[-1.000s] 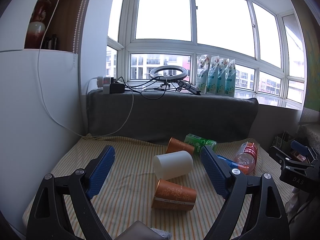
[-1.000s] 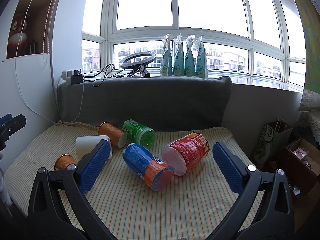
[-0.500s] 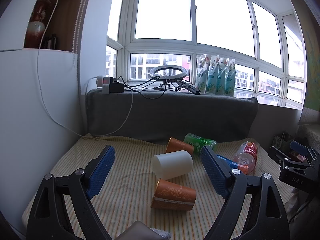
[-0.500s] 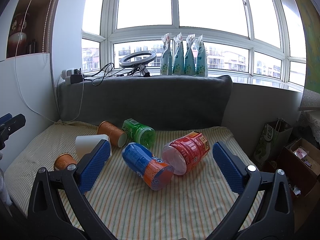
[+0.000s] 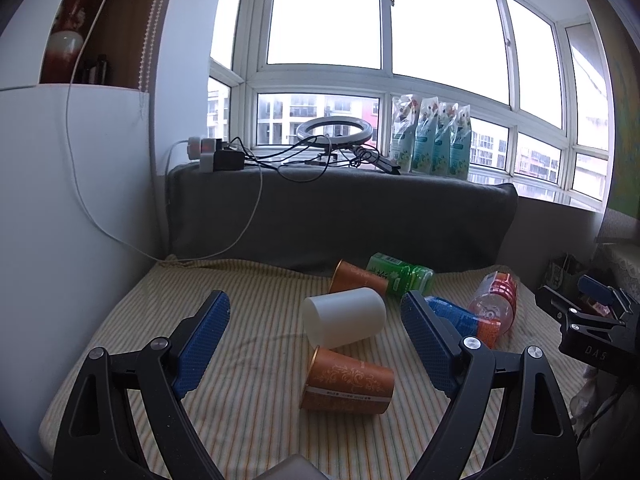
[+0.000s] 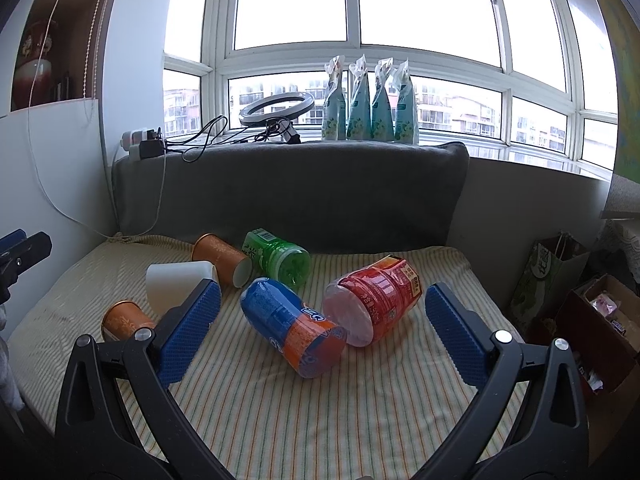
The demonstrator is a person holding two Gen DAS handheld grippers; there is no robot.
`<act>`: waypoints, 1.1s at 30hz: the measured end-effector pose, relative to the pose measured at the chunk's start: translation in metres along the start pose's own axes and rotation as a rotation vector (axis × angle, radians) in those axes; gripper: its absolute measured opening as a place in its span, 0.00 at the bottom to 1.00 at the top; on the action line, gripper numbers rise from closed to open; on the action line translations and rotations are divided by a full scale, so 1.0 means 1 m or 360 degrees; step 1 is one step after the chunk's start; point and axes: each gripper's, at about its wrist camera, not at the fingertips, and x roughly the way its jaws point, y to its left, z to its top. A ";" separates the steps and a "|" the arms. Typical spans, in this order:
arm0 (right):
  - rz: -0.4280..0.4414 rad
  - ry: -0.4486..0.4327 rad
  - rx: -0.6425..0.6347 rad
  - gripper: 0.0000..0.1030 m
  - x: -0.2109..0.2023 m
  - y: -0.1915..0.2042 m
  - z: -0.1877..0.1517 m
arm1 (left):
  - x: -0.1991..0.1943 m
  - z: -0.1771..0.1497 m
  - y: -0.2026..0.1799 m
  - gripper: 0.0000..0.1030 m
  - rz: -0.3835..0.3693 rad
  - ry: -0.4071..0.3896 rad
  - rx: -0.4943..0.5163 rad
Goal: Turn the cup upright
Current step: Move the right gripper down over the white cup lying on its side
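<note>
Several cups lie on their sides on a striped cloth [image 5: 248, 364]. In the left wrist view a white cup [image 5: 344, 316] lies in the middle, an orange paper cup [image 5: 347, 381] in front of it, another orange cup [image 5: 356, 277] behind. My left gripper [image 5: 316, 320] is open and empty, held above the cloth short of the cups. In the right wrist view a blue-and-orange cup [image 6: 294, 330], a red cup [image 6: 372, 300] and a green cup [image 6: 278, 256] lie ahead. My right gripper [image 6: 322, 312] is open and empty, apart from them.
A grey padded backrest [image 5: 340, 216] runs behind the cloth, with a ring light [image 5: 335, 131], cables and pouches [image 5: 432, 138] on the sill. A white wall [image 5: 76, 220] is at left. A paper bag [image 6: 548, 276] and cardboard box [image 6: 604, 328] stand at right.
Almost nothing has changed. The left wrist view has shifted very slightly; both grippers stay open and the cups have not moved.
</note>
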 end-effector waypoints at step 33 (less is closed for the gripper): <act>0.0967 0.0406 -0.1138 1.00 0.105 0.102 0.033 | 0.029 -0.025 0.039 0.85 0.0030 0.0251 -0.0018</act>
